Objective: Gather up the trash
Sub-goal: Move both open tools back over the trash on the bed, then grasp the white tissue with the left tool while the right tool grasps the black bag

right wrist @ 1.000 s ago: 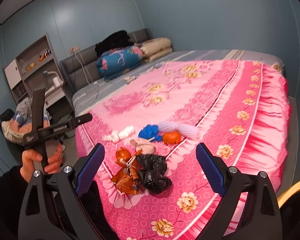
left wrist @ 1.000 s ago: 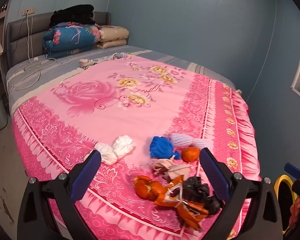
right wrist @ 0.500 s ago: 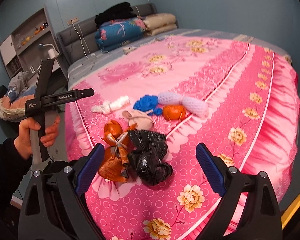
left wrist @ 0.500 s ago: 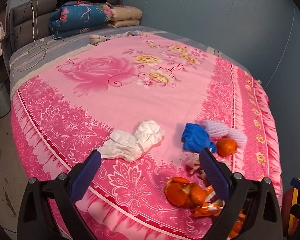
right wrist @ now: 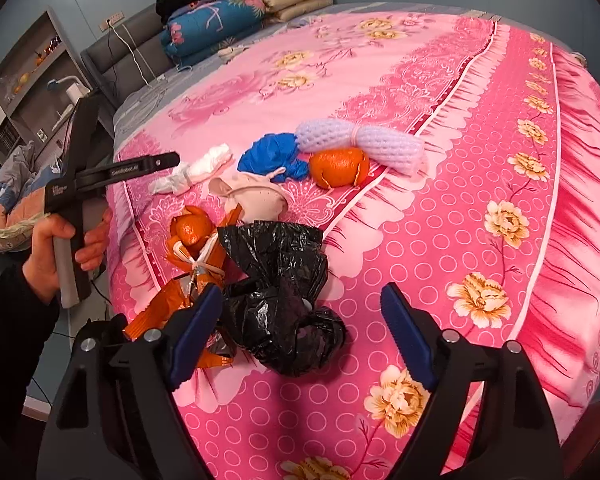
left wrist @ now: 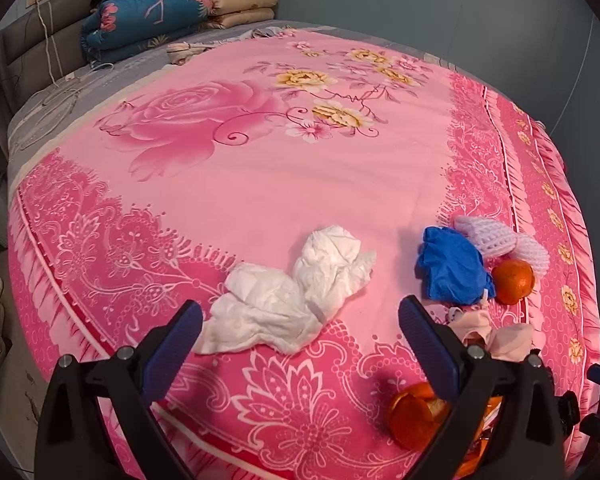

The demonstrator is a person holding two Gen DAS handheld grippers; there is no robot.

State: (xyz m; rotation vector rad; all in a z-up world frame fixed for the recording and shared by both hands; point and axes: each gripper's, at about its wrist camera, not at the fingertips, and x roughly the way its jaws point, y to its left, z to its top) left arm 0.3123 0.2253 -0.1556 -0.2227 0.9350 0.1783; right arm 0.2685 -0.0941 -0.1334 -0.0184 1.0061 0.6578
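Trash lies on the pink floral bed cover [left wrist: 260, 184]. Crumpled white tissue [left wrist: 296, 296] sits just ahead of my open, empty left gripper [left wrist: 300, 332]. To its right lie a blue glove [left wrist: 450, 266], a white foam fruit net [left wrist: 500, 240], an orange [left wrist: 514, 276], a beige rag [left wrist: 496, 332] and orange peel [left wrist: 414, 412]. My right gripper [right wrist: 300, 320] is open and empty, hovering over a crumpled black plastic bag [right wrist: 284, 296]. An orange wrapper with peel [right wrist: 192, 248] lies to its left. The tissue [right wrist: 192, 170], glove [right wrist: 272, 152], orange [right wrist: 338, 166] and net [right wrist: 364, 142] lie beyond.
Folded quilts and pillows [left wrist: 172, 12] are stacked at the grey headboard [right wrist: 132, 46]. A shelf unit [right wrist: 24, 76] and a pile of clothes [right wrist: 8, 196] stand left of the bed. The left hand and its gripper body [right wrist: 84, 184] show at the bed's left edge.
Both grippers have moved closer and lower toward the bed. The left now faces the white tissue; the right has come down over the black bag. Both stay open.
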